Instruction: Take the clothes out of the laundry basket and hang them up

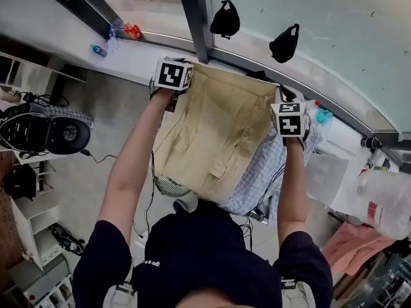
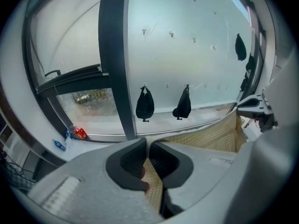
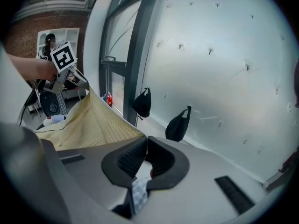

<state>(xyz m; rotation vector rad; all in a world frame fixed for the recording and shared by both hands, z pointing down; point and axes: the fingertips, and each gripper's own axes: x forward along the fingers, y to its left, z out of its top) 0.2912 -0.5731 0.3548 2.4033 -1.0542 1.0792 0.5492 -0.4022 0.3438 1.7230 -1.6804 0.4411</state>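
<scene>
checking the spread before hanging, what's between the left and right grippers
A tan garment hangs stretched between the left gripper and right gripper, plain in the head view; the right gripper view shows blue checked cloth in that gripper's jaws too.

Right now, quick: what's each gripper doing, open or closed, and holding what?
Left gripper: closed on the beige garment.
Right gripper: closed on checked cloth; the beige garment's edge runs up to it too.
</scene>
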